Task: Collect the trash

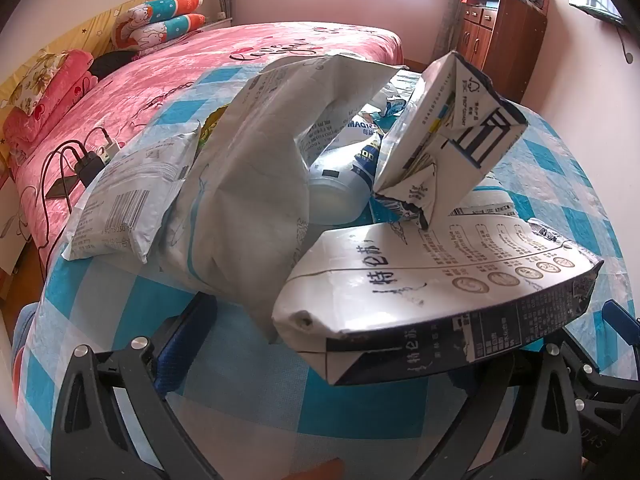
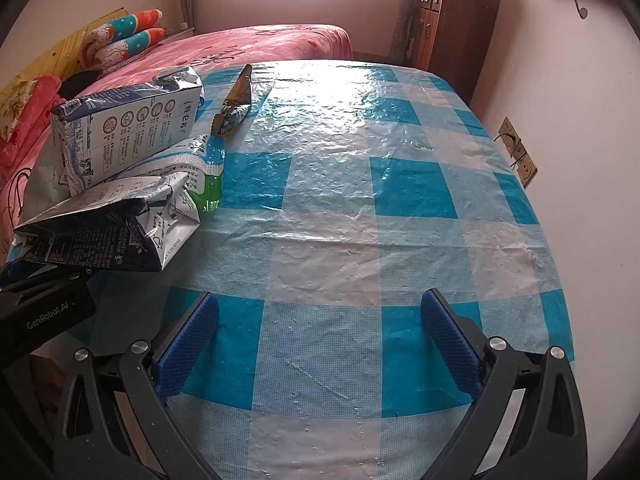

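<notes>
Two grippers, left gripper and right gripper, gape empty — your cartons crowd the table's left edge.

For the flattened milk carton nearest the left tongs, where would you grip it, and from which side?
Take the flattened milk carton by its near folded end, coming from the front. That end lifts off the checked tablecloth and already sits between the open left tongs, so the pads can close across its thin sides.
</notes>
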Demonstrator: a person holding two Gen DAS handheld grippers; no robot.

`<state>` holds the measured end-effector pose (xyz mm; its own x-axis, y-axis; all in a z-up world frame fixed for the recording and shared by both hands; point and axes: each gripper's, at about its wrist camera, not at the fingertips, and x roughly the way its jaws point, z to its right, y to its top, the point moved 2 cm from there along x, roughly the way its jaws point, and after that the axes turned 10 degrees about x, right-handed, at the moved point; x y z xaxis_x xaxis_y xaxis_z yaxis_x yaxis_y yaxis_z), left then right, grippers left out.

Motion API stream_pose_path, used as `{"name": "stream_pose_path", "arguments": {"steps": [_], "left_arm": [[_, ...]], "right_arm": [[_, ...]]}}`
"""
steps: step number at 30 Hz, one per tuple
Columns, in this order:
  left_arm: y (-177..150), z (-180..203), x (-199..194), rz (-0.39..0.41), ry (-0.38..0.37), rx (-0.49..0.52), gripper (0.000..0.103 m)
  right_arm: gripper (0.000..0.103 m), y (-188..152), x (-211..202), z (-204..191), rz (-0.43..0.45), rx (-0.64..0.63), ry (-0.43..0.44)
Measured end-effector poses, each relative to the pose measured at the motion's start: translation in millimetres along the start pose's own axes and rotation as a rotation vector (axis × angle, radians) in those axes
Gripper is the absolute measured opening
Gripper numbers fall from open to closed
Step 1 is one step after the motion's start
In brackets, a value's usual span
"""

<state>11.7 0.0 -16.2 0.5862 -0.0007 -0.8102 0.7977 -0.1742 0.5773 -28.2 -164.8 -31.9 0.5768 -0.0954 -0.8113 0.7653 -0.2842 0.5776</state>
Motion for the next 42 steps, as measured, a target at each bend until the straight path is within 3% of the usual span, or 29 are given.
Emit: {"name": "stream_pose_path", "arguments": {"steps": [21, 28, 33, 42], "left_arm": [[-0.1, -0.1, 0.0, -0.001, 0.002, -0.001, 0.099], [-20.1, 3.2, -19.0, 0.006, -0.021, 0.022, 0.099], [-32.5, 0.6, -30.1, 0.022, -0.054, 0.014, 0.099], [-56.7, -10.1, -73.2, 0.087, -0.061, 0.054, 0.099]], "right_arm": [[0.099, -1.5, 0.3, -0.9, -0.005, -0.011, 0.01], [0.099, -9.1, -13.6, 6.1, 0.006, 0.014, 0.084], [0.099, -9.9, -25.5, 18.8, 0.057, 0.056, 0.143], [0.099, -13.9, -58.9, 22.5, 0.198, 0.009, 0.246]]}}
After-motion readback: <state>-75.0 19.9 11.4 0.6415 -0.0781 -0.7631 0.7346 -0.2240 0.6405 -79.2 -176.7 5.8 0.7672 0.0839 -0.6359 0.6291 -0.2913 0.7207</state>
